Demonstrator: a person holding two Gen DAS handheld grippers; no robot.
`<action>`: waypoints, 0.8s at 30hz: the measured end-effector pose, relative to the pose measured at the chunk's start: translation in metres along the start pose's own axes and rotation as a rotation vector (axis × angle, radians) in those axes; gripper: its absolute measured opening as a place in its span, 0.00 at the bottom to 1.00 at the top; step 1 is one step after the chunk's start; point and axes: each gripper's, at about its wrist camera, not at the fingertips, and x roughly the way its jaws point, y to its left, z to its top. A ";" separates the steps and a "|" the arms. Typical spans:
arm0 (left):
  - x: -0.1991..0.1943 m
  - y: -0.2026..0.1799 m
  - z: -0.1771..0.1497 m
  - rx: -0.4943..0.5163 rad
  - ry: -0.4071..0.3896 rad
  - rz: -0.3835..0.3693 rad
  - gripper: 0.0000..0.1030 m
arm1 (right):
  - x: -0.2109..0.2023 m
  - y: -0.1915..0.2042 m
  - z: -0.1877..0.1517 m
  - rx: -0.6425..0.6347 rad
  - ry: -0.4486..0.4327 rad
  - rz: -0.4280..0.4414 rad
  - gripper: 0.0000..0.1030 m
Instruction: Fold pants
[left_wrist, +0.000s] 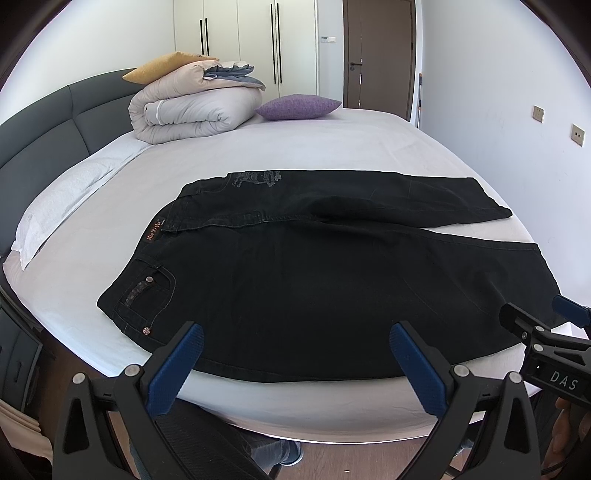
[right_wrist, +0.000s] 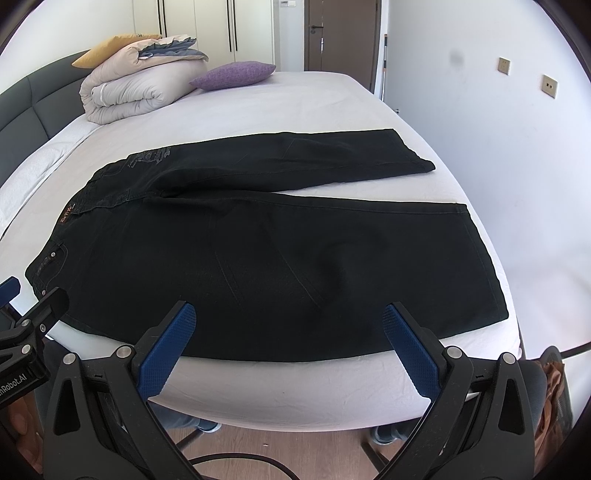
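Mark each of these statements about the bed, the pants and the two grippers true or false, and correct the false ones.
1. The black pants lie spread flat on the bed, legs side by side. True.
2. The left gripper is clamped on the waistband. False: its jaws are open and hold nothing.
3. The purple pillow rests on top of the pants. False: it sits far off near the folded duvet, apart from the pants.
4. The right gripper is open and empty at the near edge of the pants. True.
5. A yellow pillow rests against the duvet. True.
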 end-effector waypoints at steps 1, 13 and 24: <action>0.000 0.000 0.000 0.000 0.000 -0.001 1.00 | 0.000 0.000 0.000 0.000 0.000 0.000 1.00; 0.002 -0.001 -0.006 -0.004 0.004 -0.006 1.00 | 0.000 0.000 0.001 0.000 0.003 0.001 1.00; 0.019 0.007 -0.019 -0.050 0.047 -0.102 1.00 | 0.022 0.016 -0.017 0.009 0.016 0.026 1.00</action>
